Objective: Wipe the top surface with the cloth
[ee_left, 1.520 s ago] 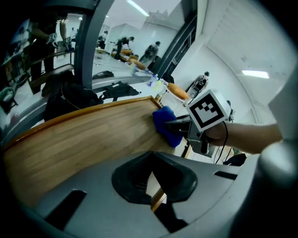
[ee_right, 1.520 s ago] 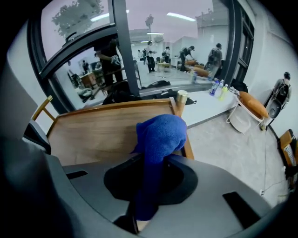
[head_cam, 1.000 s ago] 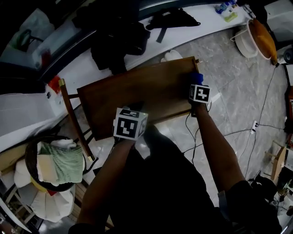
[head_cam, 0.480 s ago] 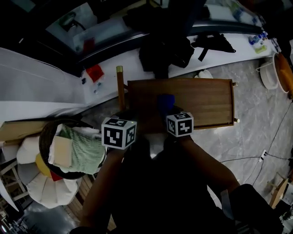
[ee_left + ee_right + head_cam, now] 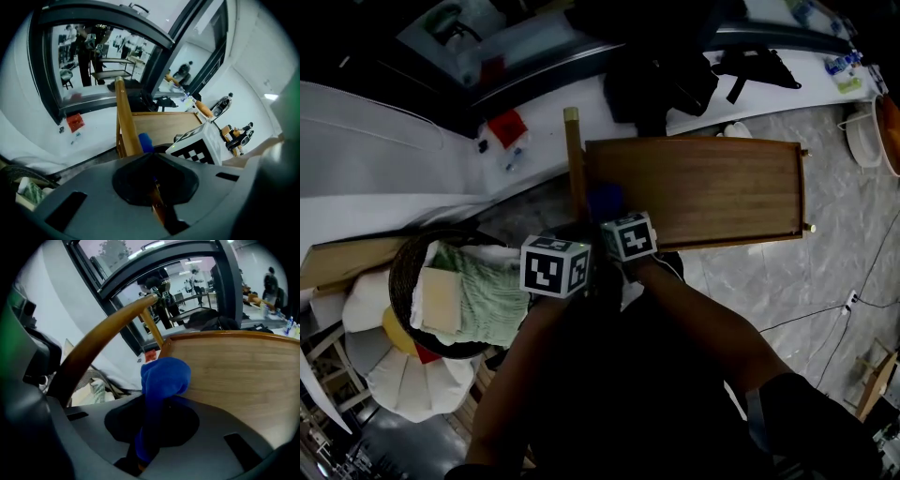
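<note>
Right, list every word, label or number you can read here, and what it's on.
No readable text anywhere.
Red packet on the white ledge: print too small to read.
Left marker cube and right marker cube: black-and-white square patterns only, no letters.

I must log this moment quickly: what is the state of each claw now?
Left claw: closed on a thin wooden edge.
Right claw: closed on the blue cloth.
</note>
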Available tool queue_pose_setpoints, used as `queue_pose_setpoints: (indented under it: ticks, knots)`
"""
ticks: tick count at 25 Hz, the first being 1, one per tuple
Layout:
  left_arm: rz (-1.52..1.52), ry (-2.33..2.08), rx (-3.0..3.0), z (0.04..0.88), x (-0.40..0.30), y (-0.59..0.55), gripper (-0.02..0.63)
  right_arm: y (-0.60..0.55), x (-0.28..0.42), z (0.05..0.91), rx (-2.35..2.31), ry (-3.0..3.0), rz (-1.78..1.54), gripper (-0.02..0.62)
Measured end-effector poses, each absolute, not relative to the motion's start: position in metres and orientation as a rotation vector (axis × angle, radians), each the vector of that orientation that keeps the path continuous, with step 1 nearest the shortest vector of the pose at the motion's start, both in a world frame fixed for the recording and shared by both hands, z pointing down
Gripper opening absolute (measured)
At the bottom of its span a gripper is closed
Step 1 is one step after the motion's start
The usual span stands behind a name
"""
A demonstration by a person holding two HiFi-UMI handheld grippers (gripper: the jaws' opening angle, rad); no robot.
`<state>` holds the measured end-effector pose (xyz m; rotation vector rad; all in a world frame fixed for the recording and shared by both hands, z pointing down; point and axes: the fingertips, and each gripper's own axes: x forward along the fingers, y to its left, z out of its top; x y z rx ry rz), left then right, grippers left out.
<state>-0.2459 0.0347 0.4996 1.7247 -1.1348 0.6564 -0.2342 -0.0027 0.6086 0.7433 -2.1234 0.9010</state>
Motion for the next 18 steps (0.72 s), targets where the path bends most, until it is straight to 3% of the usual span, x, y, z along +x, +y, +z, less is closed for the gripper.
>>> queue_pose_setpoints:
  ticks: [9,18]
  knots:
    - [0.738,-1.129,1.744,0.504,-0.208,0.020,0.011,-0.004,-0.192,0.623,0.708,-2.090,0.843,0.066]
    - [0.788,-1.052,1.717,0.527,-0.116,0.000,0.009,-0.034,-0.084,0.626,0.757,-2.030,0.858,0.066]
